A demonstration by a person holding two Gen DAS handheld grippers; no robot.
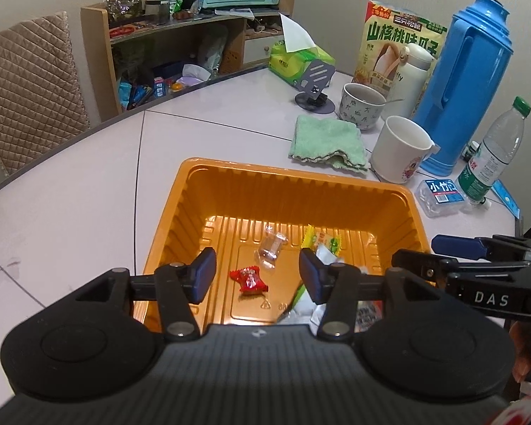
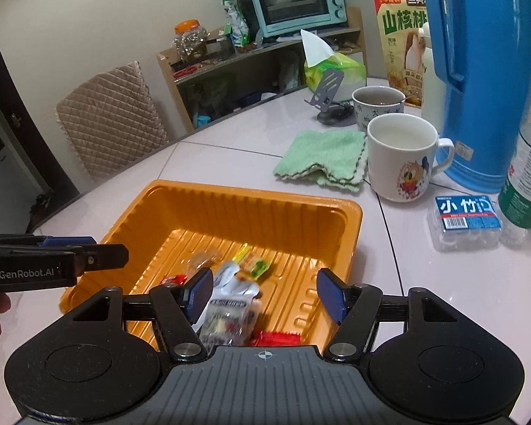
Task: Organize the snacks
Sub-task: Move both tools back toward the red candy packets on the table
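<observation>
Both your grippers hang over the orange tray (image 1: 293, 191) near the table's (image 1: 88, 212) front edge. Your left gripper (image 1: 257, 272) has its jaws apart with nothing pinched; the red candy (image 1: 248, 279) lies on the tray floor below the gap. Your right gripper (image 2: 263, 292) is spread too, pads clear of the silver snack packet (image 2: 230, 304) lying in the tray's near corner, a green-yellow sachet (image 2: 255, 265) just beyond it.
</observation>
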